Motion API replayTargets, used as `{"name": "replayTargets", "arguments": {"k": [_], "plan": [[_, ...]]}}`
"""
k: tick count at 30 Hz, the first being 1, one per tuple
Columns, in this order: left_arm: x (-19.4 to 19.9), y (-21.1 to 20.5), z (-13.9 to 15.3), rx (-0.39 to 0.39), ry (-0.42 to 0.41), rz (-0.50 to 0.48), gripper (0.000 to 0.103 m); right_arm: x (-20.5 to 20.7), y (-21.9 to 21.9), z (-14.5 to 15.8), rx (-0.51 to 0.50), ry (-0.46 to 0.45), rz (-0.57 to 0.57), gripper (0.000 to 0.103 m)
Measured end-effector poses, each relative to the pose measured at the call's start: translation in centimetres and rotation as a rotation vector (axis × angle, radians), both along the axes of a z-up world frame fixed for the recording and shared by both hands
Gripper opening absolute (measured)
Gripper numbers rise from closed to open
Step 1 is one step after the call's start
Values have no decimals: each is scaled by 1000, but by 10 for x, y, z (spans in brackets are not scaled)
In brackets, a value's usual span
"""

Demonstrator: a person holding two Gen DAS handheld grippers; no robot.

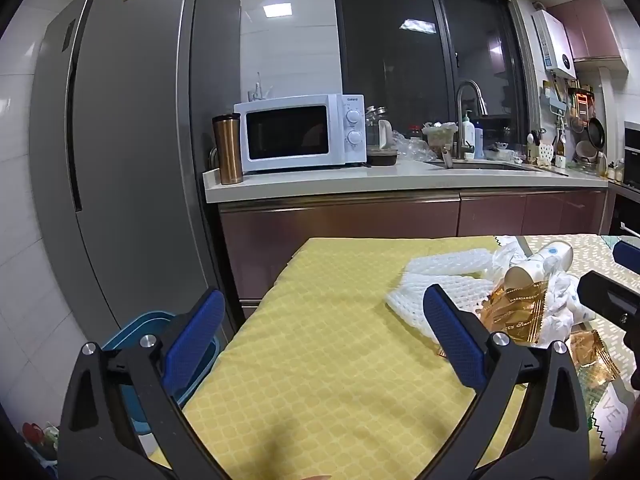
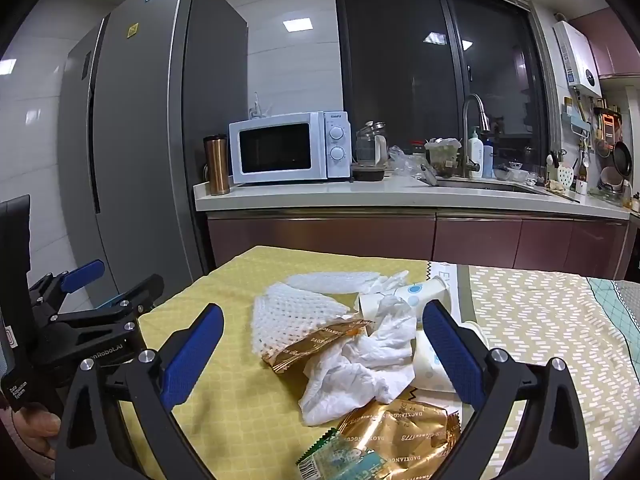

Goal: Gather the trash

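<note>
Presently: crumpled tissue (image 2: 360,364), light, soft, mid-worktop (image 2: 224,400); pinch at bunched centre. Right gripper (image 2: 324,356) and left gripper (image 1: 320,344) fingers wide apart, empty.

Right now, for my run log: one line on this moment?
left gripper open, empty | right gripper open over crumpled tissue | trash uncollected

Right gripper (image 2: 322,334) jaws wide above crumpled tissue (image 2: 360,364).

We see a yellow lattice-patterned cloth (image 2: 224,380), white foam netting (image 2: 296,316), gold wrappers (image 2: 400,436), a white tissue (image 2: 360,368), and blue-dotted white cups (image 2: 420,292) beside the netting.
</note>
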State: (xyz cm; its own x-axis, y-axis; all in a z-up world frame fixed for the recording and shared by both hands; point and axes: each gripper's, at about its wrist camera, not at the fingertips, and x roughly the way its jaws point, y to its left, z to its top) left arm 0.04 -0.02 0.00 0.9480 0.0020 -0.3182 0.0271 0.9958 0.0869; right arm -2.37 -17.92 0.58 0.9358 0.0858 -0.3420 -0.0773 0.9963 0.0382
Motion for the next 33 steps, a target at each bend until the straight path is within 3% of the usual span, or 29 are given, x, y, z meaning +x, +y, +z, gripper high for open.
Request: {"name": "replayTargets", "arguments": {"k": [12,33], "plan": [[3,3,12,-20,-7,-5,98,0,7,-3,-1,25,1,96],[-12,9,4,-30,-39,-4,98,3,-3,-7,21,33,19,96]]}}
